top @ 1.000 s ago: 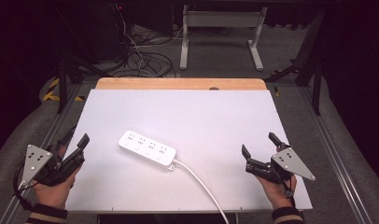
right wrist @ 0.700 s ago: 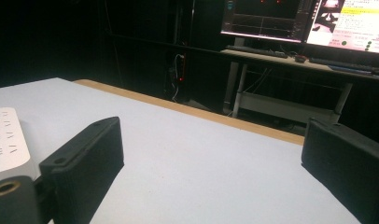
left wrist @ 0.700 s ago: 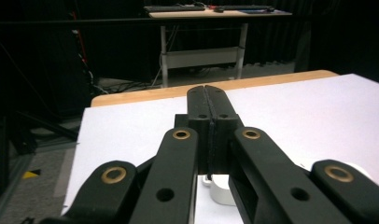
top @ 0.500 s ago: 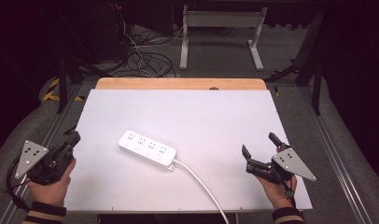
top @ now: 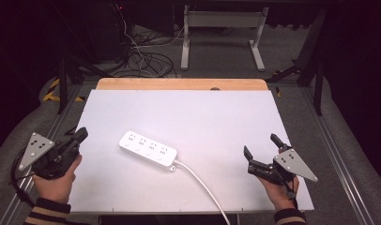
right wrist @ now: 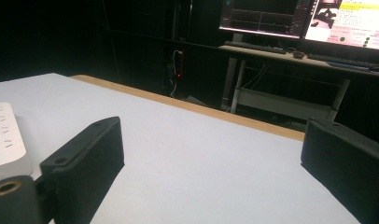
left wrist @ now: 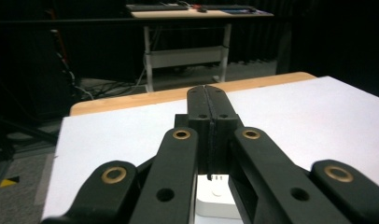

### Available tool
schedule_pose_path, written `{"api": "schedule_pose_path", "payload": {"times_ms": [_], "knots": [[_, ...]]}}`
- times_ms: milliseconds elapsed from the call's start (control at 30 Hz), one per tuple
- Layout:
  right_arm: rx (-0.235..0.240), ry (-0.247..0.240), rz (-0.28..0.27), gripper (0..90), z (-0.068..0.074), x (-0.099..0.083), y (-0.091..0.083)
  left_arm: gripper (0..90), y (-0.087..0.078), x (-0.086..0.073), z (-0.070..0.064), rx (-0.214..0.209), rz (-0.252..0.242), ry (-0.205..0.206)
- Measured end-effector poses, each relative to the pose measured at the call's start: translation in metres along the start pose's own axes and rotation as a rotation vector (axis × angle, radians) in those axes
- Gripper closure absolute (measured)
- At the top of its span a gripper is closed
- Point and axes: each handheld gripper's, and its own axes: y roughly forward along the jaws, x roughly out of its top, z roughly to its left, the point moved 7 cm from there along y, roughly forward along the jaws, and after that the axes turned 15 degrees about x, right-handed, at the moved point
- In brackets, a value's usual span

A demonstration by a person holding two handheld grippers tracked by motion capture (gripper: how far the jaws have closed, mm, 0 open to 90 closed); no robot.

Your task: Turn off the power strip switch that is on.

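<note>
High view shows a white tabletop (top: 217, 117) with a wooden strip along its far edge. A white power strip (top: 148, 149) lies on it, left of the middle, turned at a slant, and its white cable (top: 202, 185) runs from its right end toward the near edge. The left claw (top: 75, 140) is at the left edge of the tabletop, held by a hand (top: 57, 183) in a striped sleeve, and its jaws look pressed together. The right claw (top: 262, 151) is near the right near corner, with its jaws spread apart and nothing between them.

Left gripper view shows the left claw (left wrist: 207, 100) fully closed, jaw against jaw, holding nothing. The power strip (left wrist: 215, 198) appears below the jaws, probably just in front.

Right gripper view shows the right claw (right wrist: 211, 158) wide open over bare tabletop. The power strip (right wrist: 5, 135) lies at the left border, apart from the jaws.
</note>
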Motion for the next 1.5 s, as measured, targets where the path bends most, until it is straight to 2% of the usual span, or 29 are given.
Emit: {"api": "schedule_pose_path", "payload": {"times_ms": [133, 233, 300, 567, 733, 833, 1033, 1100, 1200, 1267, 1300, 1333, 1400, 1500], "knots": [[-0.005, 0.002, 0.003, 6.3, -0.001, -0.001, -0.001, 90.0, 0.004, 0.004, -0.018, -0.036, 0.026, 0.032], [-0.012, 0.003, 0.003, 6.4, -0.001, -0.001, -0.004, 90.0, 0.008, 0.004, -0.033, -0.087, 0.05, 0.053], [-0.015, 0.003, -0.001, 6.5, -0.002, 0.0, -0.006, 90.0, 0.012, 0.003, -0.043, -0.119, 0.069, 0.082], [-0.027, 0.006, 0.004, 6.6, -0.005, -0.002, -0.009, 90.0, 0.031, -0.006, -0.082, -0.204, 0.161, 0.135], [-0.024, 0.0, 0.009, 6.7, -0.003, -0.002, -0.009, 90.0, 0.045, -0.018, -0.111, -0.239, 0.216, 0.191], [-0.025, 0.002, 0.005, 6.7, -0.004, -0.001, -0.01, 90.0, 0.051, -0.027, -0.128, -0.262, 0.253, 0.244], [-0.026, 0.001, 0.011, 6.8, -0.003, -0.002, -0.01, 90.0, 0.063, -0.052, -0.153, -0.286, 0.338, 0.328], [-0.021, 0.0, 0.013, 6.9, -0.002, -0.002, -0.01, 90.0, 0.066, -0.06, -0.158, -0.292, 0.371, 0.348], [-0.014, -0.011, 0.025, 6.9, 0.0, -0.003, -0.009, 90.0, 0.072, -0.069, -0.16, -0.288, 0.409, 0.358], [-0.011, -0.014, 0.032, 6.9, 0.001, -0.004, -0.009, 90.0, 0.075, -0.079, -0.161, -0.305, 0.445, 0.345], [-0.01, -0.017, 0.037, 6.9, 0.002, -0.003, -0.009, 89.9, 0.077, -0.084, -0.159, -0.294, 0.458, 0.354], [-0.007, -0.018, 0.037, 6.9, 0.003, -0.003, -0.009, 89.9, 0.079, -0.088, -0.158, -0.3, 0.483, 0.35], [-0.008, -0.015, 0.023, 7.0, 0.004, 0.0, -0.011, 89.9, 0.083, -0.094, -0.156, -0.287, 0.509, 0.335], [-0.01, -0.02, 0.02, 7.2, 0.004, 0.0, -0.014, 89.8, 0.085, -0.096, -0.157, -0.294, 0.517, 0.332]]}}
